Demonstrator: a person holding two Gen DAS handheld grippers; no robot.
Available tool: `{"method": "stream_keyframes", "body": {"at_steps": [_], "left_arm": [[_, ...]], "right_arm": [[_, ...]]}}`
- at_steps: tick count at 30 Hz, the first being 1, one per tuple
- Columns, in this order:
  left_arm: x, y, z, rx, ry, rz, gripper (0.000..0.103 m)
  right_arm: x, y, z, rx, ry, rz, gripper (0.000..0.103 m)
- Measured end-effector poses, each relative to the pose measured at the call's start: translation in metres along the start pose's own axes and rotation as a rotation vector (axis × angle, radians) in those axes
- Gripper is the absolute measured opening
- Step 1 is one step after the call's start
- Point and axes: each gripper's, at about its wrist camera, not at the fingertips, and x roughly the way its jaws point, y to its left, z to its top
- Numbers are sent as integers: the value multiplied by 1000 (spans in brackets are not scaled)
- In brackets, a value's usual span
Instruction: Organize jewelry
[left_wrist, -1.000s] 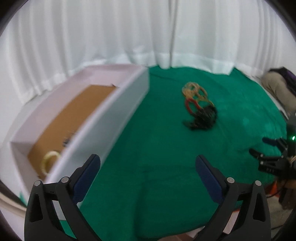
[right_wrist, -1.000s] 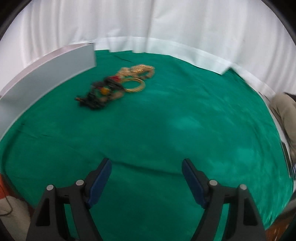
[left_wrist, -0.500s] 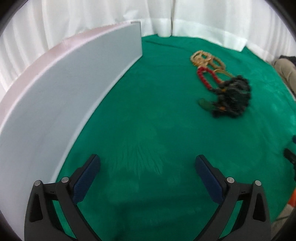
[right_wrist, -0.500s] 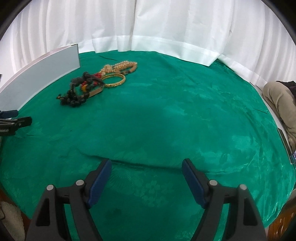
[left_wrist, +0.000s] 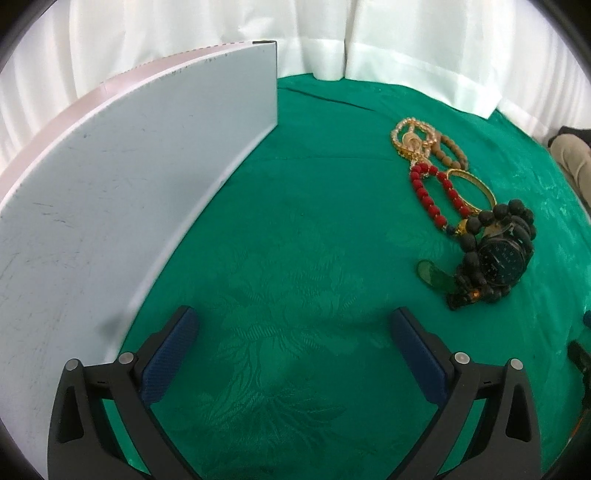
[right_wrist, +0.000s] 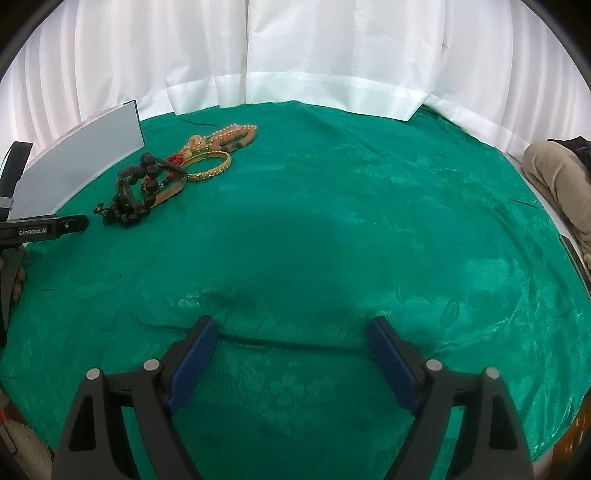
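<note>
Left gripper (left_wrist: 295, 336): matte black angular finger arms, each faced with a ribbed dark-blue pad (left_wrist: 170, 360) and fitted with two round silver screws. Right gripper (right_wrist: 291, 350): same build — black arms, blue pads, silver screw heads. In the right wrist view, the left gripper's black body carries white lettering — "GenRobot.AI".
</note>
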Motion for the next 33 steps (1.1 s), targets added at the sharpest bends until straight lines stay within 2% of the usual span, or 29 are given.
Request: {"method": "stream_keyframes", "body": {"at_steps": [33], "left_arm": [[3, -1, 5, -7, 4, 15, 103]], "right_arm": [[1, -1, -1, 3, -24, -1, 88]]}}
